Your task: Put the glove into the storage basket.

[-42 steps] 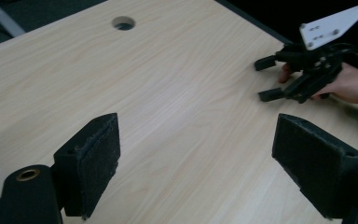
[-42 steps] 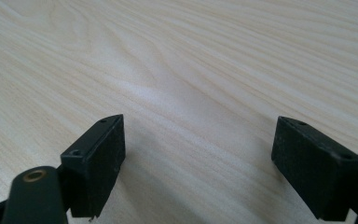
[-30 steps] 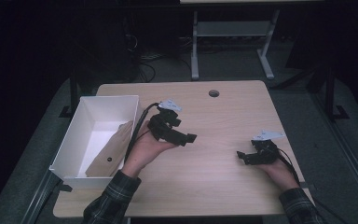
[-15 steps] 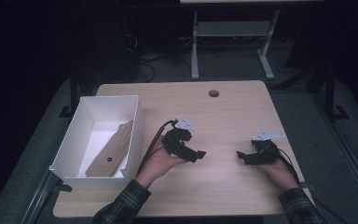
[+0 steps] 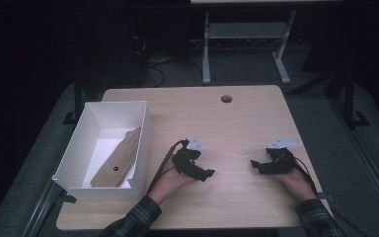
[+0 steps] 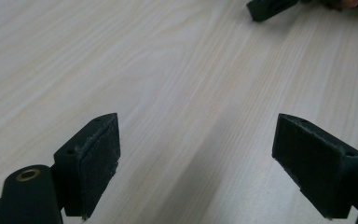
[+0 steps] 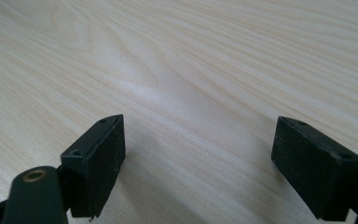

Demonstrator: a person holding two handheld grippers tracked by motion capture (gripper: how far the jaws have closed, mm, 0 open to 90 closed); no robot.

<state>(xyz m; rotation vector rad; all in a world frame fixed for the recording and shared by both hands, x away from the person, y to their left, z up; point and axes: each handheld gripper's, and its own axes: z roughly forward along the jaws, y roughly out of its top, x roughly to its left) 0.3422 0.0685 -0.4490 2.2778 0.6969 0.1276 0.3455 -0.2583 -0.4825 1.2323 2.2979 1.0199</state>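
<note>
— Brown pouch [image 5: 116, 164] lies flat inside the white box [image 5: 142, 148], well off to the left of the left gripper [image 5: 208, 174]; the box's near wall stands between them.

— How much room around the claws?

— Plenty. Bare table [image 5: 237, 123] spreads ahead of both. The right gripper [image 5: 254, 165] sits near the table's right edge, and the front edge runs just behind both hands. Between the two claws is open wood.

— State of the jaws?

— Both wide apart and holding nothing. In the left gripper view the left gripper [image 6: 196, 163] frames only wood grain, with a jaw tip of the right gripper [image 6: 265, 8] ahead at the top. The right gripper [image 7: 198, 163] spans bare board too.

— Any change?

— The left gripper has come back from beside the box towards the person and settled low on the table; the right has hardly moved.

— Surfaces?

— Pale laminate with fine streaked grain, matte black block-shaped jaws with rough pads, smooth thin-walled box, and a long, tapering pouch with a dark dot.
</note>
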